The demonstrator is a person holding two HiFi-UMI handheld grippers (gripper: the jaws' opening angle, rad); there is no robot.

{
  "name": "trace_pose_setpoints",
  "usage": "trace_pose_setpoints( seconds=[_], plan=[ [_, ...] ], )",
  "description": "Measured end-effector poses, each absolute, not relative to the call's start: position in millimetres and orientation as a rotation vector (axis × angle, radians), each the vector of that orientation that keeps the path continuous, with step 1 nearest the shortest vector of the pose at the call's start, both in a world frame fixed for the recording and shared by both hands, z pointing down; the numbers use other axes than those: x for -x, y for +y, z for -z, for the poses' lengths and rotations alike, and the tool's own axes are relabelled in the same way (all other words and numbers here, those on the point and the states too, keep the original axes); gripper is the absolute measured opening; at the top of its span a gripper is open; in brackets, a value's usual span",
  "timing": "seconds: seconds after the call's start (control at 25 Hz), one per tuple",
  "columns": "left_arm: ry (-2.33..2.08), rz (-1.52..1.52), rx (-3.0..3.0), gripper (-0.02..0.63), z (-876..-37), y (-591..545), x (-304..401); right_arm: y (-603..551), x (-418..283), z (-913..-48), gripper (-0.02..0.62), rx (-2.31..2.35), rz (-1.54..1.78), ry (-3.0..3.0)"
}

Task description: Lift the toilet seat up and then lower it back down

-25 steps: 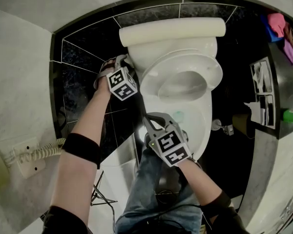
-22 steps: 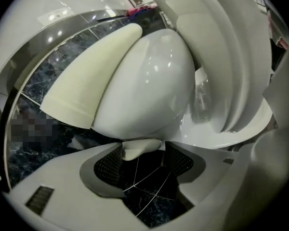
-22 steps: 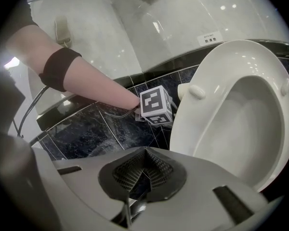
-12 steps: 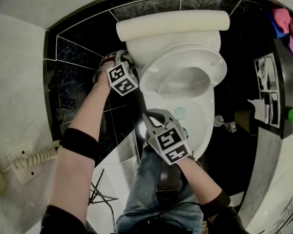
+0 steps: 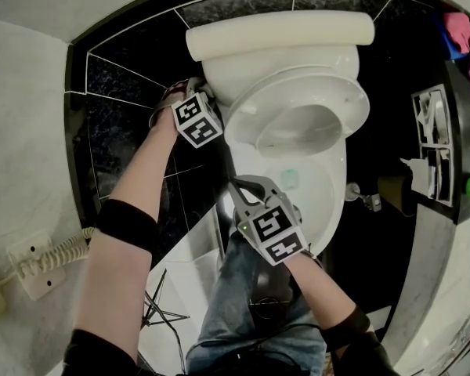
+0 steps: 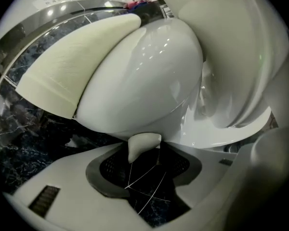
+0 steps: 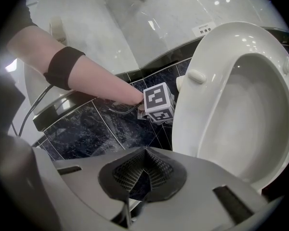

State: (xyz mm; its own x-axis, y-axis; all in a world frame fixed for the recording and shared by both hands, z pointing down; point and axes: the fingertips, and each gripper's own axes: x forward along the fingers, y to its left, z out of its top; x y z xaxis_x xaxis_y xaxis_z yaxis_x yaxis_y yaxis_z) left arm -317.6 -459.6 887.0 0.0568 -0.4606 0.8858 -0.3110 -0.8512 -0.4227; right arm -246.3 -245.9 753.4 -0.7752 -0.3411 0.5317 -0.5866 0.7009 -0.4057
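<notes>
while the toilet seat (image 5: pixel 351 100) stands raised over the bowl (image 5: pixel 313 202), long axis pointing up and underside facing my right gripper (image 7: pixel 144 177), whose jaws are pinched together empty, my left gripper (image 6: pixel 147 170) has just been closing its still-apart jaws about a small cream tab (image 6: pixel 143 146).

A raised toilet seat (image 7: pixel 195 121) is seen with its underside and a bumper pad (image 7: pixel 196 76) turned toward the camera. Left of the seat, a forearm (image 7: pixel 103 83) with a black band (image 7: pixel 62 67) is stretched toward its edge, over dark marbled tiles (image 7: pixel 106 126). Below the seat, the right gripper's (image 7: pixel 144 153) jaws are closed together, with nothing held.
</notes>
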Motion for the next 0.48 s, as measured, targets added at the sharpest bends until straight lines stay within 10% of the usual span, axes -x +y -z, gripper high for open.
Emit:
trace_pose_setpoints(
  seconds=[0.48],
  plan=[
    [0.804,1.909,2.184,0.215,-887.8,-459.4,318.8,-244.5,248.7,-756.9,0.003,-0.717,-0.815,-2.486]
  ],
)
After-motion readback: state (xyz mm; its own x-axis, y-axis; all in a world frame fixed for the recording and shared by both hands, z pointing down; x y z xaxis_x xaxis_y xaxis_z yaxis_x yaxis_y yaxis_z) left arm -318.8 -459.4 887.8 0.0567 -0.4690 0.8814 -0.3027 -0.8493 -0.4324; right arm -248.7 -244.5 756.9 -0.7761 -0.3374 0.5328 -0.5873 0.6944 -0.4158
